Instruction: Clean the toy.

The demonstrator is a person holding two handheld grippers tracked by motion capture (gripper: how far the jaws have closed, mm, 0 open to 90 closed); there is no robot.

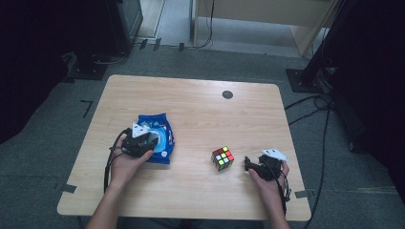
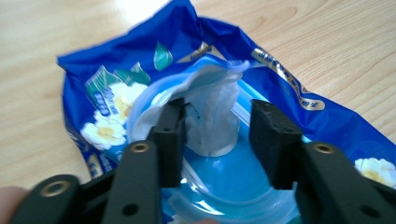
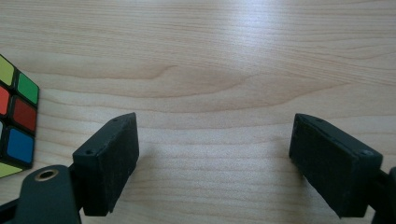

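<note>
Here the blue wet-wipe pack [image 1: 158,138] lay flat on the left half of the wooden table [image 1: 200,114], well apart from the Rubik's cube [image 1: 222,158], which sat to the right of centre, nearer the person's edge. The left gripper [image 1: 143,143] hung over the near part of the pack. In the left gripper view, a white wipe [image 2: 212,116] stood up out of the pack's round opening, crumpled and leaning toward the far side. The jaws were spread on either side of it: the left pad touched or nearly touched the wipe, while the right pad stood clear with a gap, so the wipe sat between them unpinched. The pack's clear flap looked folded back toward the near side. The right gripper [image 1: 253,166] rested low at the near right of the table, just right of the cube and not touching it. Its jaws were spread wide over bare wood, a corner of the cube showing at the left edge of the right gripper view.
</note>
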